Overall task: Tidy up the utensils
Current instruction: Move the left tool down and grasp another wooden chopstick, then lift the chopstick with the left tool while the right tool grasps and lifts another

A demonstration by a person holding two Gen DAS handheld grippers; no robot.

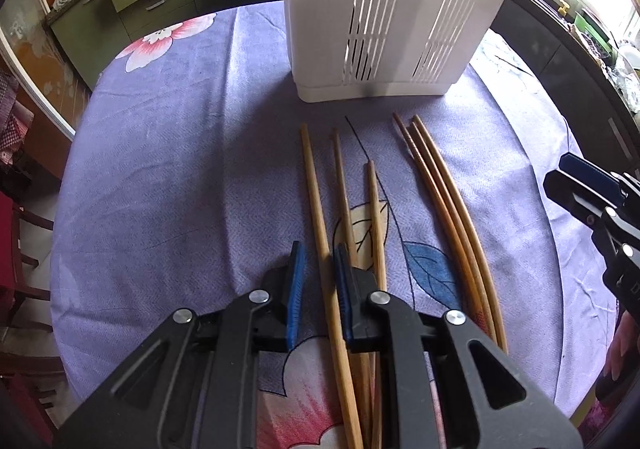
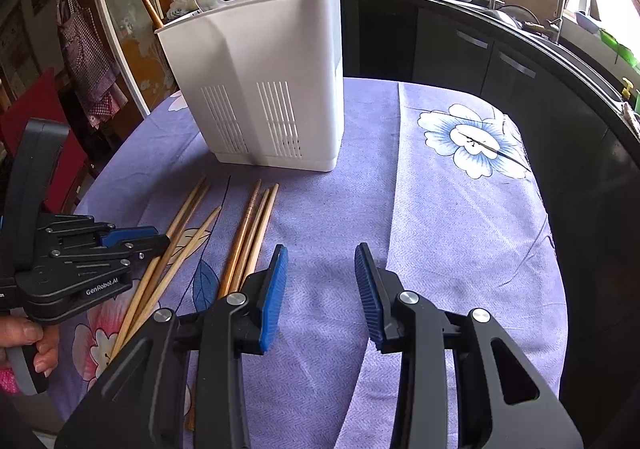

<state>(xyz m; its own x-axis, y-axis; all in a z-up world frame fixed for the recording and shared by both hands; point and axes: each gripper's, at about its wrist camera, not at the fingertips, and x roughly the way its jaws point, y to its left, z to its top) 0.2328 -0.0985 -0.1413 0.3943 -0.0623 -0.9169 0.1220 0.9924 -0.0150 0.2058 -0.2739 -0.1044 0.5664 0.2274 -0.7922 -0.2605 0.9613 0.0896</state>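
My left claw [image 1: 318,285] straddles one chopstick [image 1: 320,225] on the worktop [image 1: 160,169], jaws not yet pinching; right claw [image 2: 320,289] spread, empty. I'd squeeze squarely, then lift toward the holder [image 1: 384,9] at twelve o'clock.

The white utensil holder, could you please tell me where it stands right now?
The white utensil holder stands upright on the purple floral tablecloth, at the far end, just beyond the tips of the six chopsticks lying in front of both grippers.

Both wrist cams sit low over table [image 1: 160,169], looking fwd at holder [image 1: 384,9]; both show chopsticks [image 2: 248,233], left cam nearer.
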